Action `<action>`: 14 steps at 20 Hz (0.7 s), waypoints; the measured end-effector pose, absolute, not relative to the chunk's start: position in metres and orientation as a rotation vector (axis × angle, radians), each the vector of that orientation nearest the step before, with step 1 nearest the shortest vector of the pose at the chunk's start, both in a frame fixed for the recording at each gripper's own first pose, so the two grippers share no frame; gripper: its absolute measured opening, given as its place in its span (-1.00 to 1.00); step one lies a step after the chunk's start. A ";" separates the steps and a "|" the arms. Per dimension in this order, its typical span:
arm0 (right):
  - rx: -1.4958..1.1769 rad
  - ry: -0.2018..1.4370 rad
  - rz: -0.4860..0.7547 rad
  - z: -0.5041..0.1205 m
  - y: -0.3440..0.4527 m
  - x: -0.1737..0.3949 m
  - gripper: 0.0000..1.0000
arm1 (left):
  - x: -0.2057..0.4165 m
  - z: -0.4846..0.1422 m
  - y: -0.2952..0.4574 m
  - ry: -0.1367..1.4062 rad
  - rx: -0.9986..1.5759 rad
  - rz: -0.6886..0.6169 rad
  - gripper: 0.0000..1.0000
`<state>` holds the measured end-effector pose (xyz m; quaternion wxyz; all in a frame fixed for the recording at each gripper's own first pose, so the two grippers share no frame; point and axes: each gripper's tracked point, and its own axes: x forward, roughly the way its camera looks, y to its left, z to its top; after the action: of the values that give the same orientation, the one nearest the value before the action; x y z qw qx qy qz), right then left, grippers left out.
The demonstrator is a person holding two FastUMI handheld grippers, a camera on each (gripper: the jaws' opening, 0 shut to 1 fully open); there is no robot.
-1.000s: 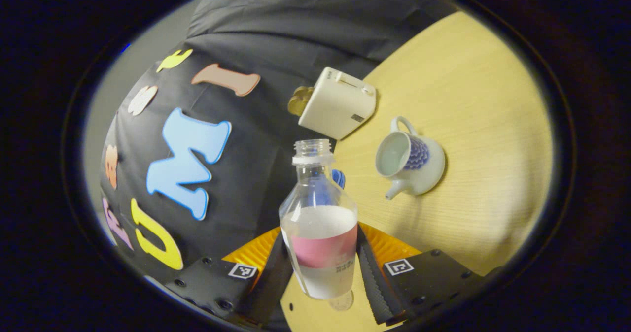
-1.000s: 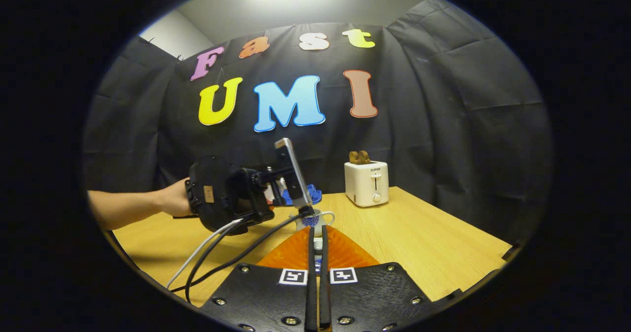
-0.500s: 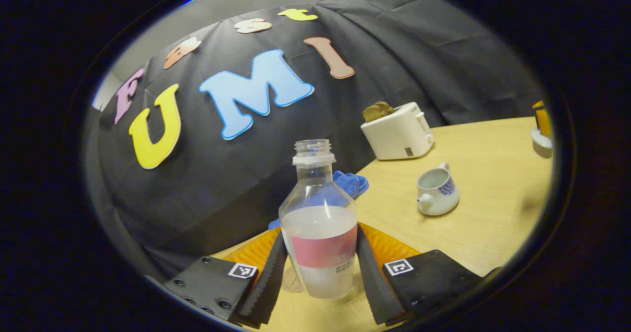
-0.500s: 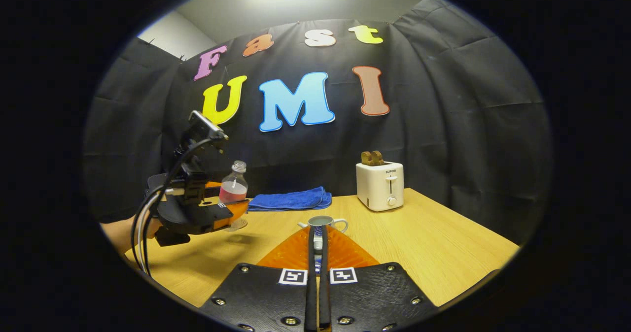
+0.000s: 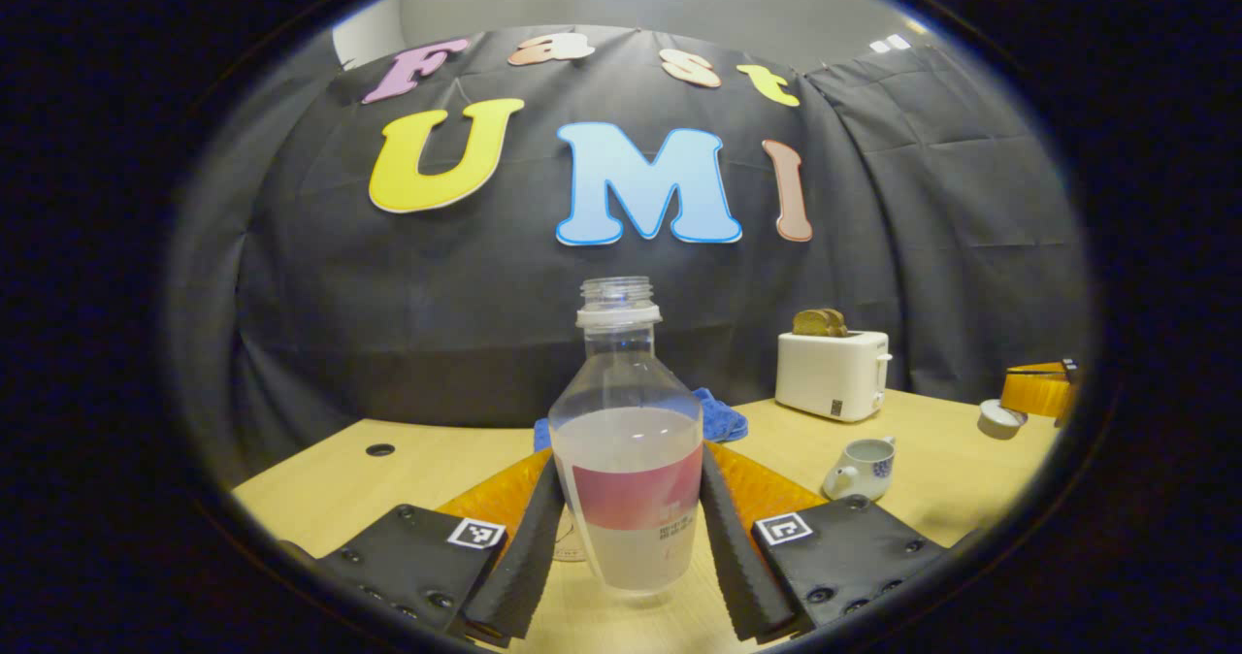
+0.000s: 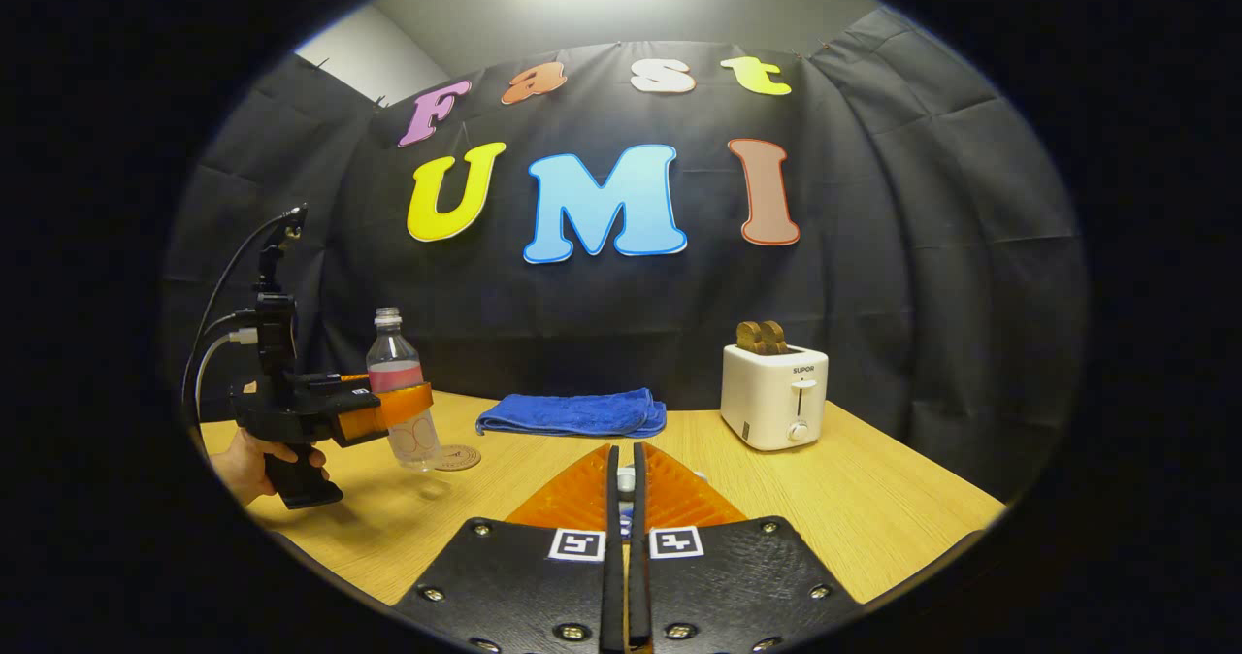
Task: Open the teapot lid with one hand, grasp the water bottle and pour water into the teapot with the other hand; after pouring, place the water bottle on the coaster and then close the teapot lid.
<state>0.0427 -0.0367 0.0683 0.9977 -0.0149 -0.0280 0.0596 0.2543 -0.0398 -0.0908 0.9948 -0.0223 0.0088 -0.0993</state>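
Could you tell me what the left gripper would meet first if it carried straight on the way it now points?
The left gripper is shut on the water bottle, so the bottle leads. Straight ahead, the blue towel probably comes first, then the booth's cloth wall, though depth is hard to judge.

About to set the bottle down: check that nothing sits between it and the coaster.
Nothing visible does. The bottle, clamped in the left gripper, hangs upright just left of the coaster, with bare table between. The cloth lies farther back.

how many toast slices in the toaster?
2, side by side in the slots of the toaster at the table's back right, their tops sticking out. The lower parts are hidden inside.
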 end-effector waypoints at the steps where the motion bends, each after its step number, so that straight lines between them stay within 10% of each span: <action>1: -0.023 -0.052 0.125 0.066 -0.035 0.045 -0.96 | 0.258 -0.101 -0.036 0.032 -0.068 -0.197 0.72; 14: -0.045 0.001 0.116 0.041 -0.043 0.075 -0.95 | 0.298 -0.134 -0.043 0.042 0.004 -0.152 0.70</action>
<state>0.0749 -0.0426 0.0412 0.9981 -0.0224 0.0004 0.0577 0.2981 -0.0432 -0.1345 0.9969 0.0019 0.0211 -0.0760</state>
